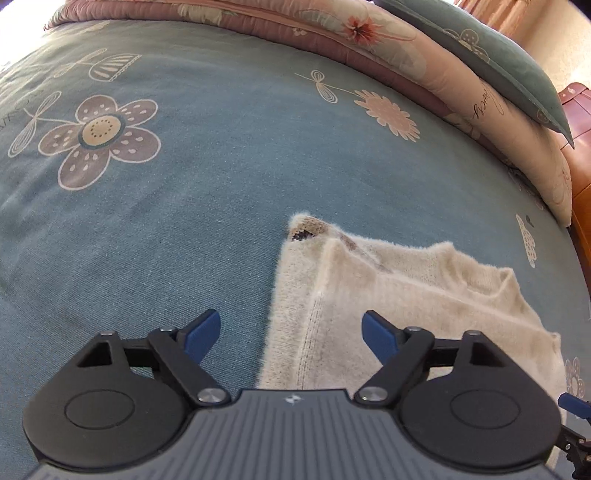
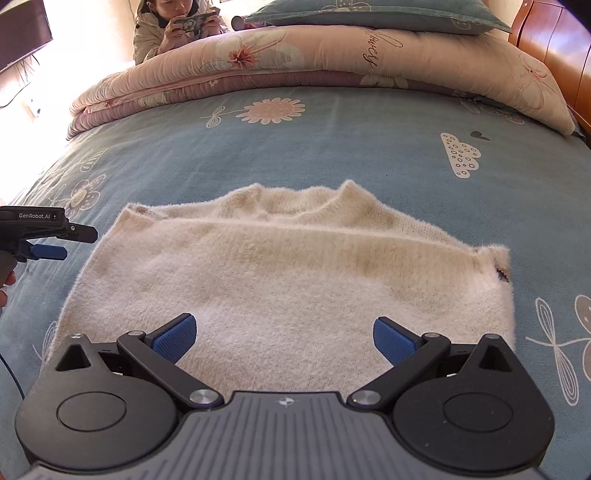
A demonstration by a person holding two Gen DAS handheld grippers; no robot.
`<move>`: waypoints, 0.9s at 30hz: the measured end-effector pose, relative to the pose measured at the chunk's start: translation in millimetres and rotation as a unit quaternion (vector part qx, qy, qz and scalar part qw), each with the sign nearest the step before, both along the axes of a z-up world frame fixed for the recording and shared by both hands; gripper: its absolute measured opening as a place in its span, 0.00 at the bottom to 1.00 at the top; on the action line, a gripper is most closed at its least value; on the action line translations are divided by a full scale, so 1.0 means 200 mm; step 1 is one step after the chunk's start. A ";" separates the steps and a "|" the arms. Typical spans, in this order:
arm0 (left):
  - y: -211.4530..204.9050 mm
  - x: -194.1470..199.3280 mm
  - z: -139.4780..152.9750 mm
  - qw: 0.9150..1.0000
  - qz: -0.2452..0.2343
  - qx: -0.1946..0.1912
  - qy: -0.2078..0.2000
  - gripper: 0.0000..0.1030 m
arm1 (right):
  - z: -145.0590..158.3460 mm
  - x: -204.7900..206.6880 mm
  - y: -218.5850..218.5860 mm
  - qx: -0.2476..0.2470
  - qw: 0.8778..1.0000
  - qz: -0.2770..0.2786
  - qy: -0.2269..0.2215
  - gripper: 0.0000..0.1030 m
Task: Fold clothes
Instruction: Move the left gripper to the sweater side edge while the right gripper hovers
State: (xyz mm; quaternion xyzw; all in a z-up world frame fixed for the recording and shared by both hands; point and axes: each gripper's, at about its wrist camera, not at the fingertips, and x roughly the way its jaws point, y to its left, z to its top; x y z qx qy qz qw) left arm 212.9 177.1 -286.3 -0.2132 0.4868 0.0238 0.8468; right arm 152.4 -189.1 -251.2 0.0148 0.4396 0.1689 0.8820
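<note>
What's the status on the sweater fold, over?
Left gripper open, empty. Right gripper open, over the sweater. Sweater partly folded, flat on the bedsheet. Nothing in the way.

Wide open blue bedsheet point(image 2: 332, 140) beyond and left of the folded cream sweater point(image 2: 280, 273). Blocked at the far edge by a rolled floral quilt point(image 2: 332, 55) with pillow point(image 2: 376, 14) on top; wooden bed frame point(image 2: 554, 37) closing the right side.

Bed cover: a blue-green cotton sheet point(image 2: 332, 147) printed with flowers lay spread flat.
Quilt: a folded pink floral quilt point(image 2: 295, 62) lay along its far edge.
Pillow: a teal pillow point(image 2: 369, 14) rested on the quilt.
Headboard: orange-brown wood point(image 2: 554, 40) stood at right.
Person: someone in a pale jacket point(image 2: 147, 40) sat behind the quilt, holding a phone.
</note>
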 end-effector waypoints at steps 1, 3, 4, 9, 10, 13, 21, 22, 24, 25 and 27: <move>0.02 0.00 -0.03 1.000 0.002 -0.013 0.004 0.65 | -0.01 0.00 0.00 0.000 1.000 0.001 0.002 1.00; 0.05 0.00 -0.08 0.999 0.002 -0.035 0.009 0.65 | -0.02 0.00 0.01 -0.004 1.000 0.002 0.007 1.00; 0.06 0.00 -0.10 0.999 0.002 -0.049 0.011 0.65 | -0.02 0.00 0.01 -0.005 1.000 0.002 0.009 1.00; 0.11 0.00 -0.17 0.992 -0.007 -0.123 0.012 0.65 | -0.03 0.00 -0.01 -0.007 1.000 0.001 0.012 1.00; 0.11 0.00 -0.18 0.992 -0.012 -0.128 0.011 0.65 | -0.03 0.00 -0.01 -0.008 1.000 0.000 0.011 1.00; 0.13 0.01 -0.21 0.989 -0.023 -0.145 0.010 0.65 | -0.03 0.00 -0.01 -0.005 1.000 -0.002 0.010 1.00; 0.18 0.15 -0.27 0.978 -0.037 -0.204 0.001 0.67 | -0.05 -0.03 0.01 0.000 1.000 -0.002 0.015 1.00; 0.17 0.17 -0.27 0.977 -0.040 -0.210 0.003 0.67 | -0.06 -0.03 0.01 -0.001 1.000 -0.002 0.016 1.00; 0.16 0.19 -0.28 0.975 -0.048 -0.217 0.007 0.67 | -0.07 -0.04 0.01 0.000 1.000 -0.005 0.018 1.00; 0.15 0.19 -0.28 0.974 -0.052 -0.220 0.009 0.67 | -0.07 -0.04 0.01 0.000 1.000 -0.007 0.019 1.00; 0.16 0.16 -0.30 0.971 -0.056 -0.233 0.012 0.67 | -0.07 -0.04 0.01 0.003 1.000 -0.010 0.017 1.00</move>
